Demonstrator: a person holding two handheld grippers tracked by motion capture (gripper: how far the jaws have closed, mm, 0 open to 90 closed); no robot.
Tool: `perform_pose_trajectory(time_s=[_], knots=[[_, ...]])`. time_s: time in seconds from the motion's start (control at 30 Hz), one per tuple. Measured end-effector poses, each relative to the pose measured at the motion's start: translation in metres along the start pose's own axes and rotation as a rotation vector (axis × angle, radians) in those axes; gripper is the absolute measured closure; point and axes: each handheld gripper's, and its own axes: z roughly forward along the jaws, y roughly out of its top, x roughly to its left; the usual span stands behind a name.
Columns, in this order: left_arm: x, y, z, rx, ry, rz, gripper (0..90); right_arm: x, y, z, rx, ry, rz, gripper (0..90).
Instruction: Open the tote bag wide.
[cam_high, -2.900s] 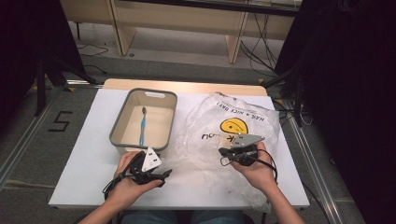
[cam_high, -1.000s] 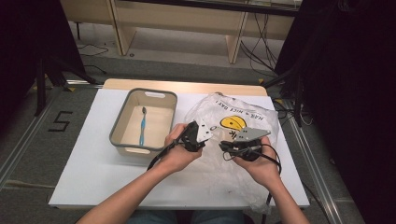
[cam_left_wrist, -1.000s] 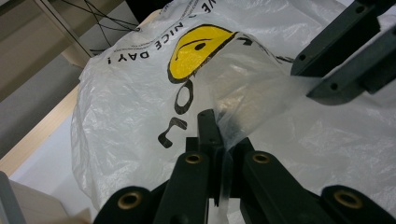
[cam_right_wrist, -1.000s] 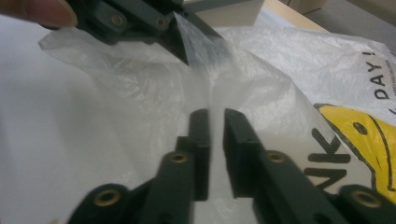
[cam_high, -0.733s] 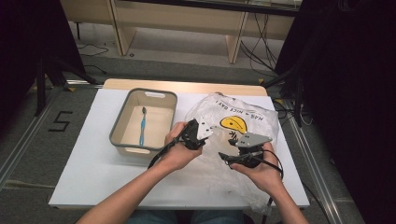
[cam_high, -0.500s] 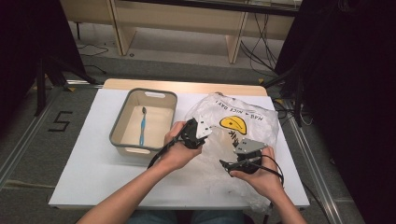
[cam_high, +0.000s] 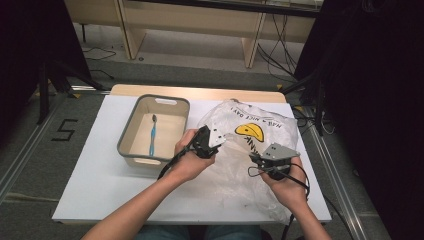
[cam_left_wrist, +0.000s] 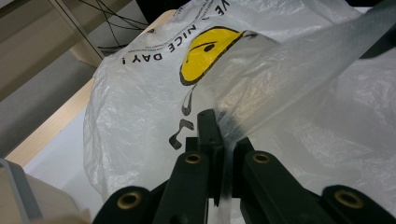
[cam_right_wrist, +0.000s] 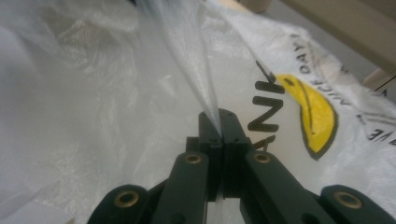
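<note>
Count: one plastic bag (cam_high: 250, 150), clear with a yellow smiley print, lying on the right half of the white tabletop (cam_high: 95, 175); one grey bin (cam_high: 131, 150) to its left, holding one blue toothbrush (cam_high: 152, 136); two grippers.

Left gripper (cam_high: 212, 136): jaws pinched tight on a fold of bag film at the bag's left edge, just beside the bin; the left gripper view shows the film drawn taut from the jaws. Right gripper (cam_high: 256, 159): jaws have just been closing and now clamp a strand of bag film, seen rising from the jaws in the right gripper view.

Change: about three seconds ago the left gripper sat low on the tabletop below the bin; it is now at the bag. Bin and toothbrush unmoved.
</note>
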Motion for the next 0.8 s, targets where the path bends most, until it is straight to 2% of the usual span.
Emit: perform_pose_trajectory(time_s=[0.2, 0.33, 0.43, 0.6, 0.67, 0.8], knots=[[-0.002, 0.001, 0.001, -0.011, 0.0, 0.004, 88.7, -0.004, 0.007, -0.012, -0.082, -0.048, 0.016, 90.0], [-0.001, 0.001, -0.001, -0.024, 0.008, 0.007, 84.1, -0.006, 0.009, -0.014, -0.1, -0.063, 0.021, 90.0], [0.0, 0.001, -0.003, -0.032, 0.021, 0.011, 76.0, -0.008, 0.012, -0.015, -0.111, -0.072, 0.031, 90.0], [0.001, -0.001, -0.008, -0.026, 0.023, 0.014, 54.0, -0.011, 0.016, -0.016, -0.123, -0.085, 0.046, 90.0], [0.002, -0.003, -0.009, -0.013, 0.026, 0.029, 51.1, -0.012, 0.016, -0.016, -0.127, -0.092, 0.056, 90.0], [0.003, -0.008, -0.009, 0.021, 0.007, 0.055, 52.7, -0.013, 0.017, -0.017, -0.128, -0.1, 0.069, 90.0]])
